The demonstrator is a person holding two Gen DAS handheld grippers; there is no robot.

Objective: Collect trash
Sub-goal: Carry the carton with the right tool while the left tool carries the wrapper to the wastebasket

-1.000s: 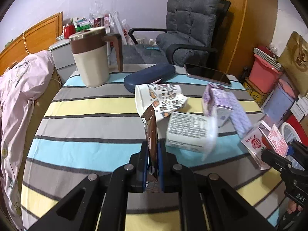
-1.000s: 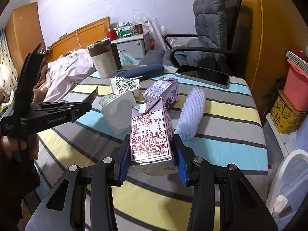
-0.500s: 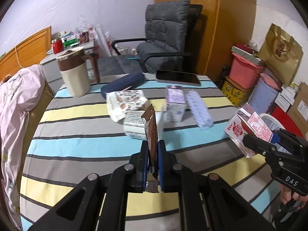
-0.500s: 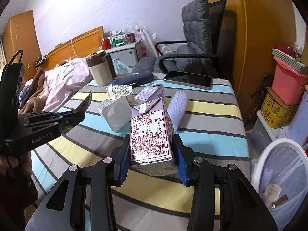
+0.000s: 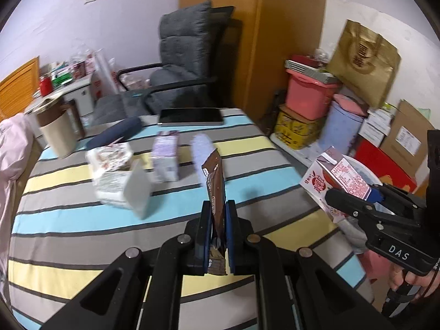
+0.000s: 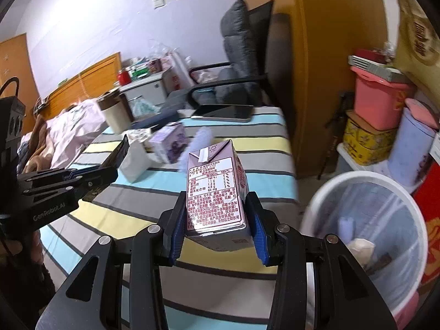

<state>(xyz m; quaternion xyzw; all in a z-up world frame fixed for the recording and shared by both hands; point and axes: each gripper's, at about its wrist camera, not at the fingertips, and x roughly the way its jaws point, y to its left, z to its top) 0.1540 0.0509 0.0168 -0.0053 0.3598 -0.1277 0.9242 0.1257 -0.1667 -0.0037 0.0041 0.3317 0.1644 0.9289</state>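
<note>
Since the earlier frame I have swung both tongs from the tabletop [image 5: 68,220] toward the bin [image 6: 365,181], left tongs [image 5: 217,228] pinching the limp wrapper [image 5: 214,181], right tongs [image 6: 217,220] clamping the light, crushable carton [image 6: 214,187] by its flat sides.

Mug [image 5: 56,130], tissue pack [image 5: 110,162], purple carton [image 5: 166,156] and foam sleeve [image 5: 200,151] on the table are motion-blurred; the wrapper's [image 5: 216,192] lower end hides between pads; bin [image 6: 365,236] contents are indistinct, its right rim cut off

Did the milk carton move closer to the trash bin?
Yes. The milk carton moved rightward off the striped table toward the white trash bin.
</note>
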